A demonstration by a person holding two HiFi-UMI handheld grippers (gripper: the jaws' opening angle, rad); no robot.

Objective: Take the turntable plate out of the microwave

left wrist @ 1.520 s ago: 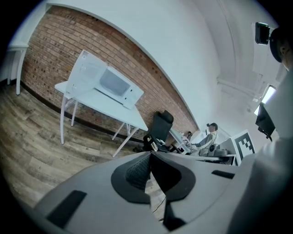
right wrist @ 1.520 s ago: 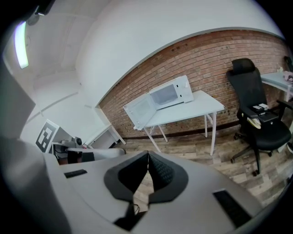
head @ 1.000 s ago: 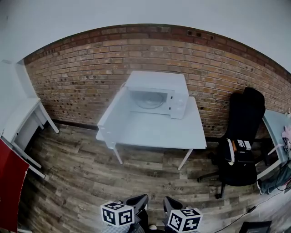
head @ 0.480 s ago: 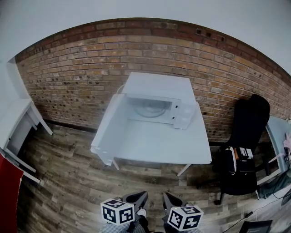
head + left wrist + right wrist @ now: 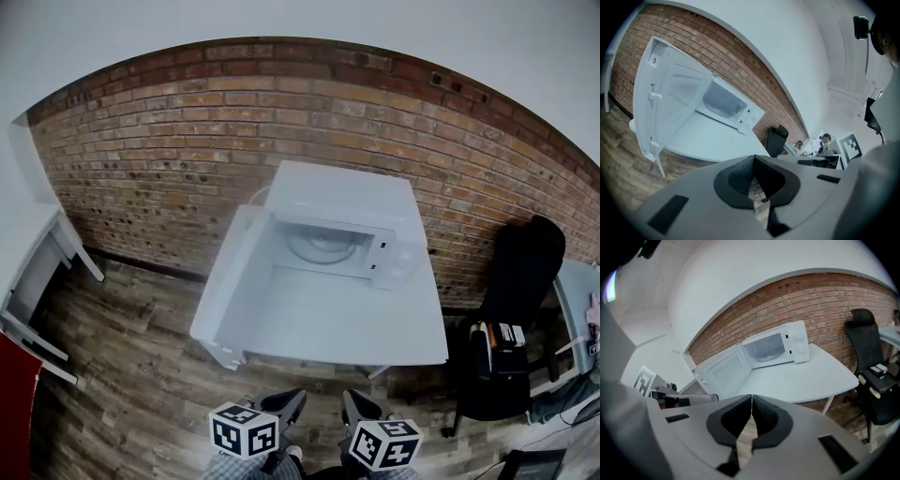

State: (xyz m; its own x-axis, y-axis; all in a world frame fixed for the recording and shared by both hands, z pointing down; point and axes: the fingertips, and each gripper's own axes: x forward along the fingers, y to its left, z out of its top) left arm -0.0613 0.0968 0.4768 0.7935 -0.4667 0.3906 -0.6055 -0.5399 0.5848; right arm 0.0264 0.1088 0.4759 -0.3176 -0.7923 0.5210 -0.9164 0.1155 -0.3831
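Turntable plate [image 5: 323, 246] lies flat inside the open cavity of the microwave [image 5: 345, 195], just above the middle of the head view, with neither gripper near it. The microwave stands at the far edge of a white table [image 5: 349, 323], against the brick wall [image 5: 178, 141]. Its door [image 5: 234, 286] is swung fully out toward the left of the frame and reaches along the table's left edge to the near left corner. In front of the cavity the tabletop is bare right down to its near edge. A strip of wooden floor [image 5: 122, 366] lies open between that edge and the grippers at the bottom of the frame.

To the right, a black office chair [image 5: 511, 309] stands close to the table's right corner. A second white table [image 5: 37, 272] sits at the left edge, well apart from the first.

The left gripper [image 5: 753, 158] has its jaws pressed together with nothing between them. The right gripper [image 5: 751, 397] is the same, pads meeting at the tips and empty.

Counted: one plate, one microwave, one door, one chair, two white tables, two grippers, each with one marker cube [image 5: 243, 433].
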